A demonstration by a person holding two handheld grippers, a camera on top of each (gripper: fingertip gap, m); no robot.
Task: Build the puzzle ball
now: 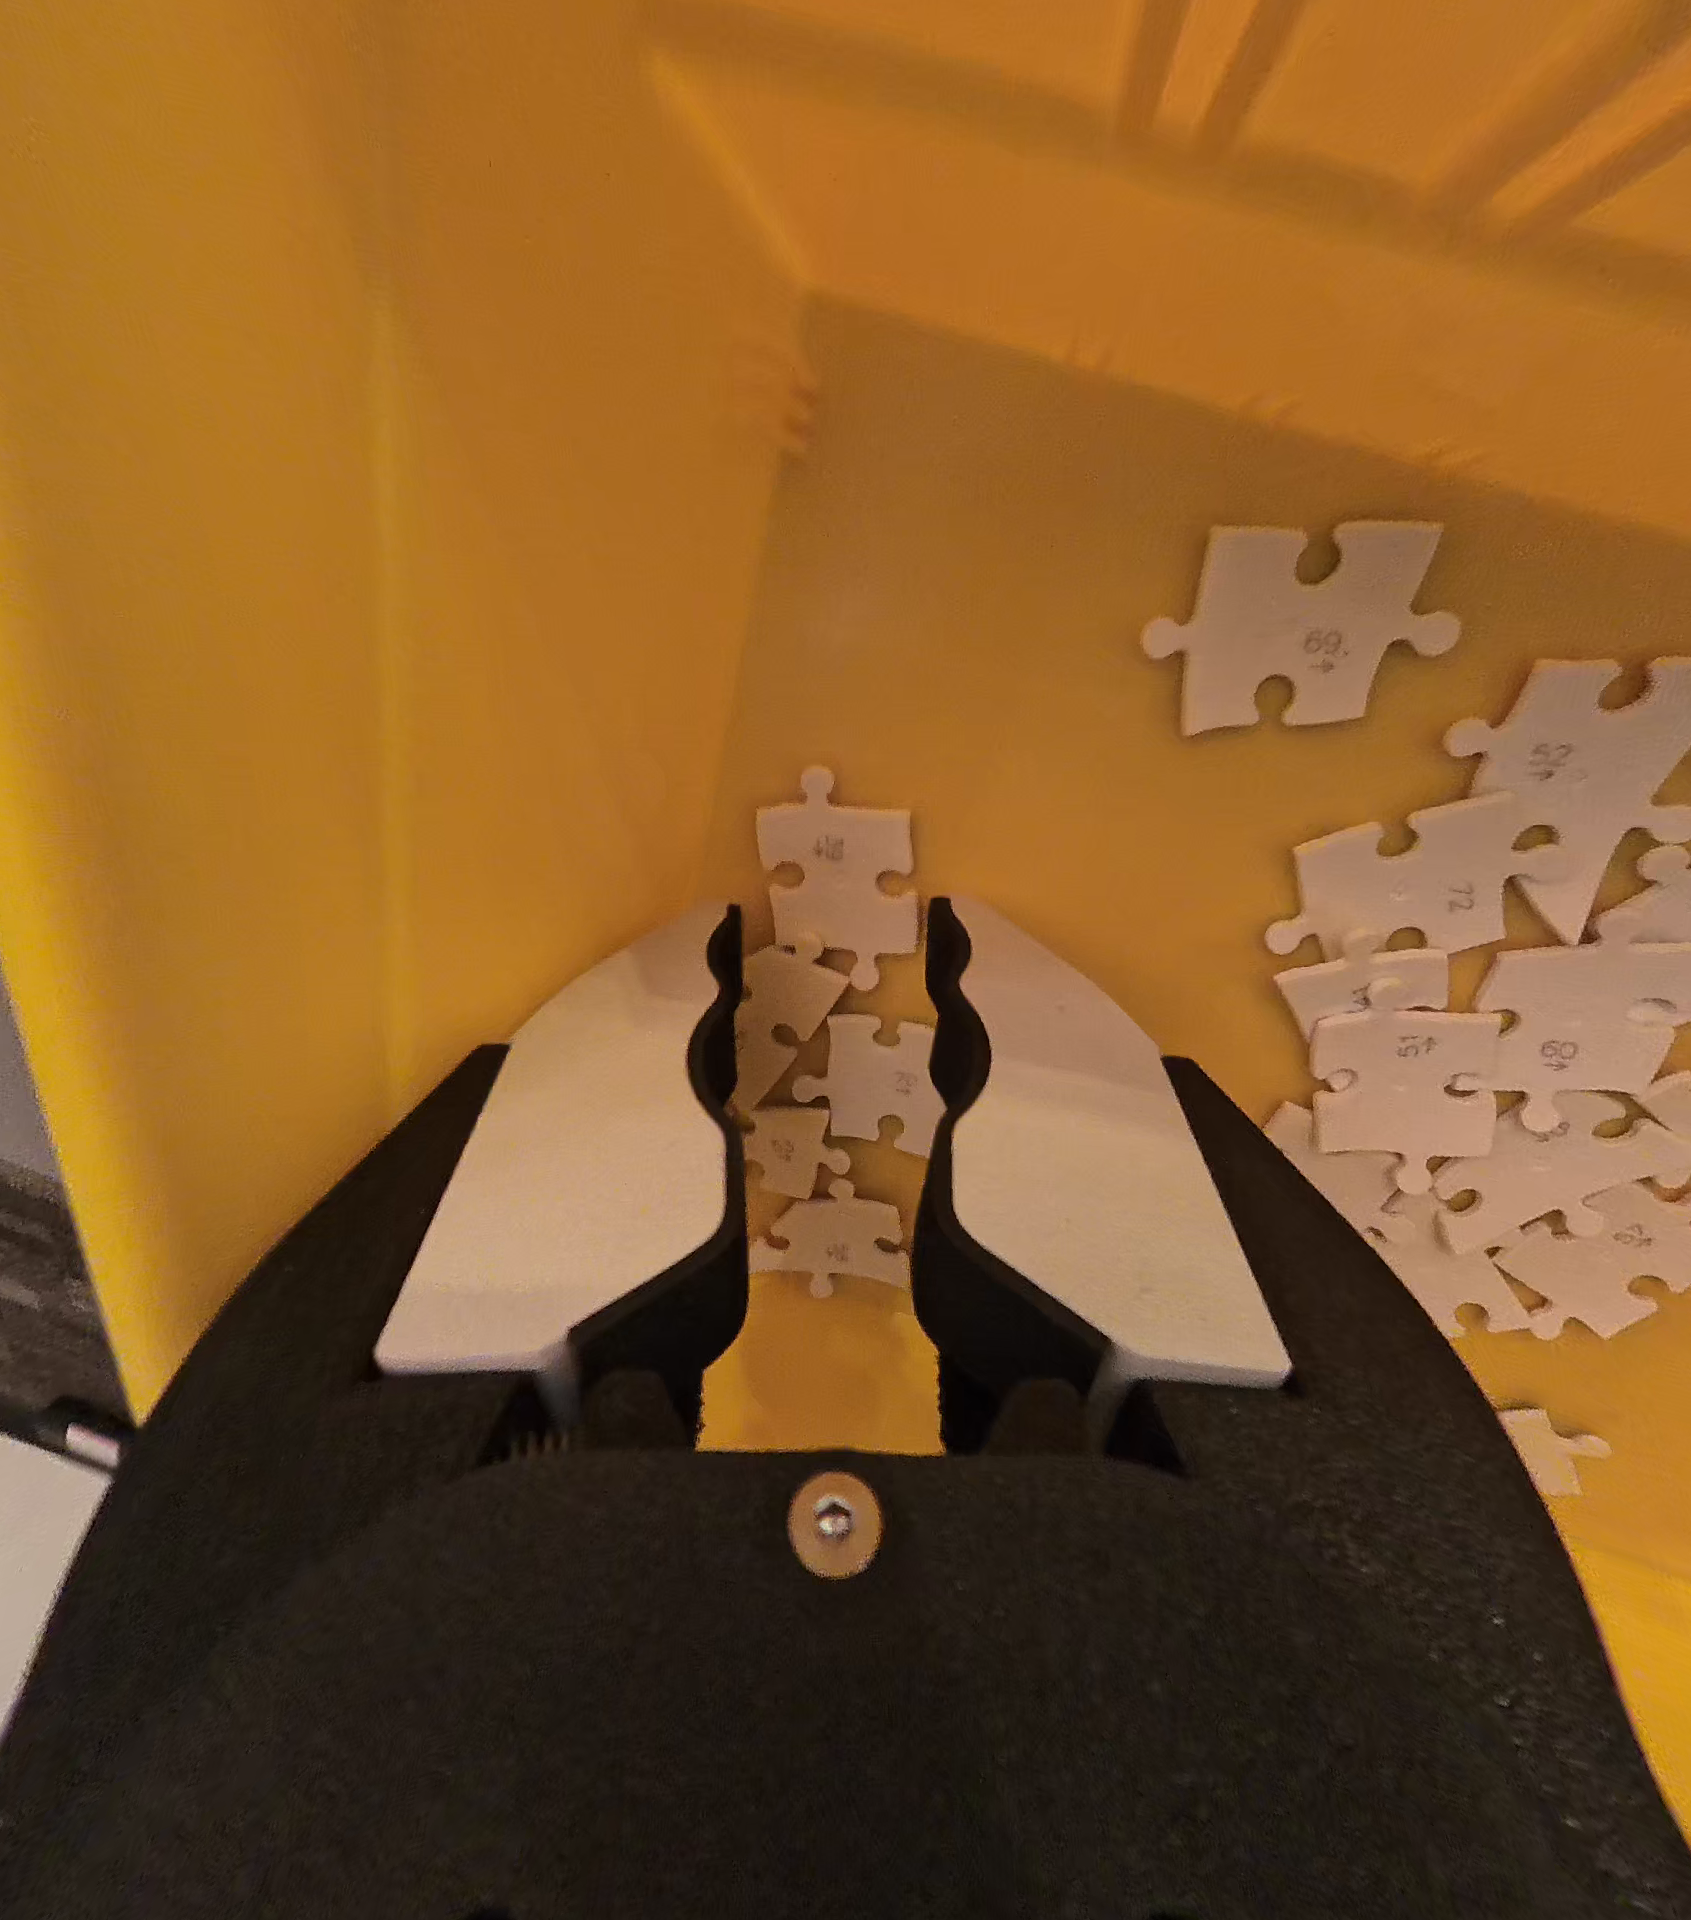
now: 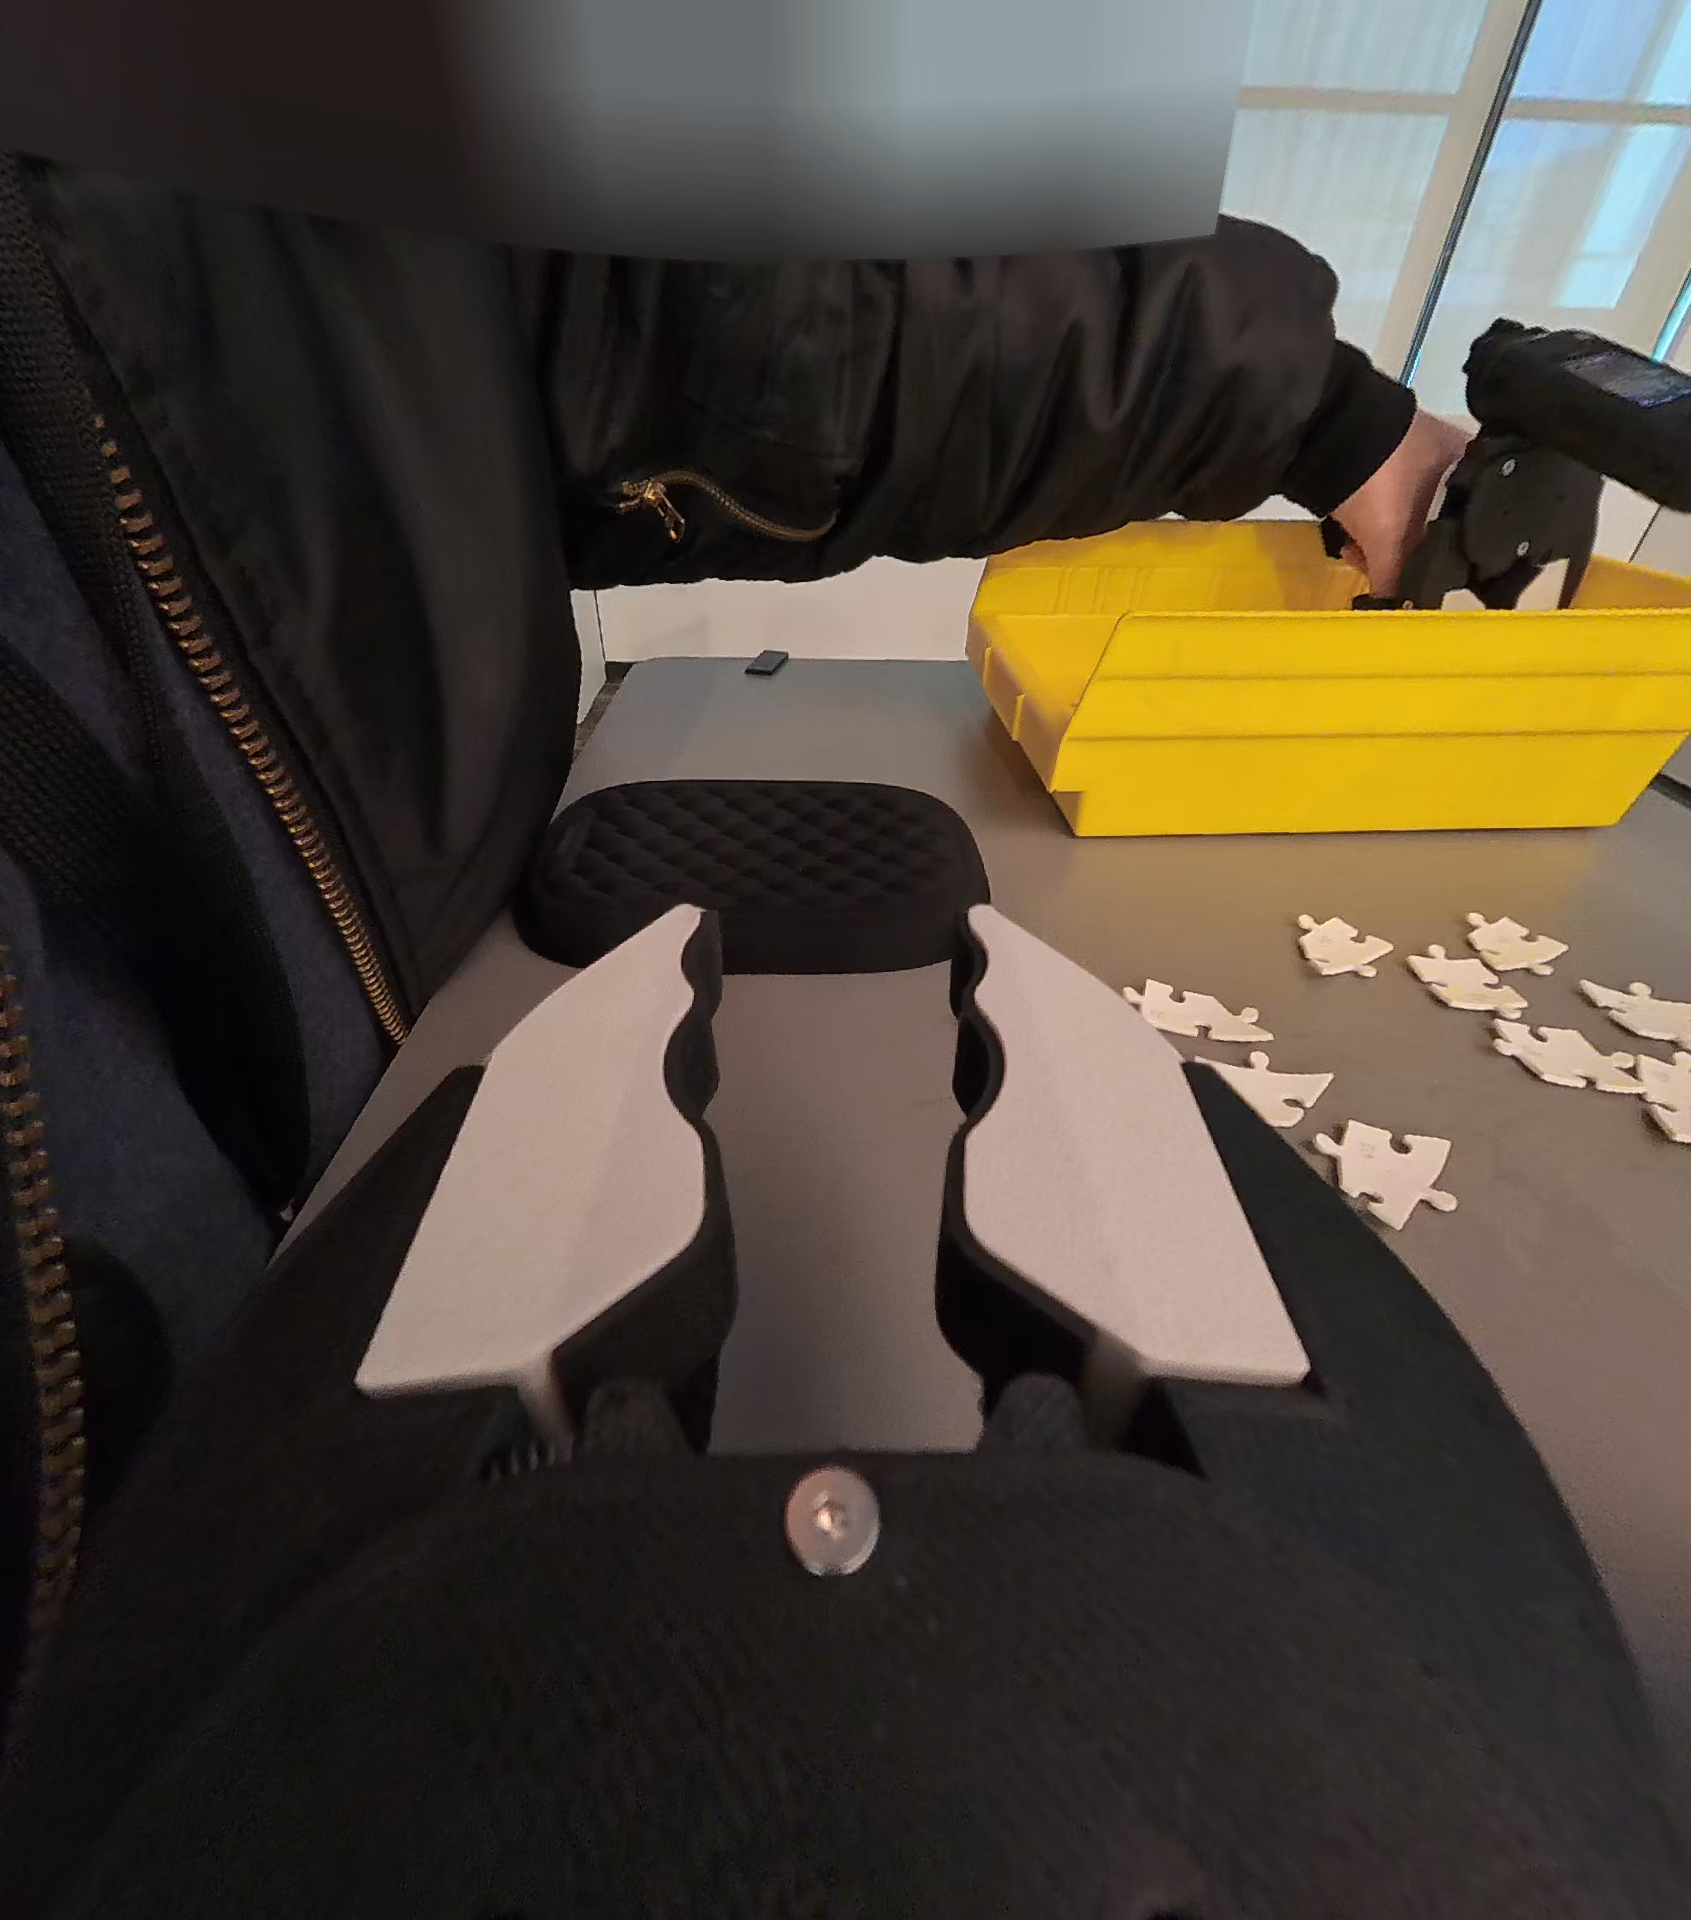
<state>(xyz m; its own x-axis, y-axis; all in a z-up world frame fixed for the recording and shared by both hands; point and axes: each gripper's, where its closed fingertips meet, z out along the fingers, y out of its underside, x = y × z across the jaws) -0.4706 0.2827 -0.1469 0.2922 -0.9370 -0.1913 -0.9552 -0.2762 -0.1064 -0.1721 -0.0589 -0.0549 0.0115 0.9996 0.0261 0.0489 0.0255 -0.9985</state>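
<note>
My left gripper (image 1: 833, 914) is open inside a yellow bin (image 1: 301, 623), low over a small cluster of white puzzle pieces (image 1: 841, 1060) by the bin's left wall; nothing is held. A bigger heap of white pieces (image 1: 1547, 1039) lies to its right, with a single piece (image 1: 1298, 634) beyond. In the right wrist view the left gripper (image 2: 1506, 582) dips into the bin (image 2: 1340, 727) at the far right. My right gripper (image 2: 836, 935) is open and empty above the grey table (image 2: 1443, 1403). Several white pieces (image 2: 1547, 1039) lie on the table to its right.
A black quilted pad (image 2: 758, 883) lies on the table just beyond my right fingertips. The person's dark jacket (image 2: 301, 623) fills the left of the right wrist view, and a sleeve (image 2: 1028, 416) reaches to the bin. The bin's walls close in around my left gripper. The grippers' ends are close to 45 cm from one another. Measured from the fingertips, the single piece (image 1: 1298, 634) is 7 cm or so from the left gripper and 35 cm from the right.
</note>
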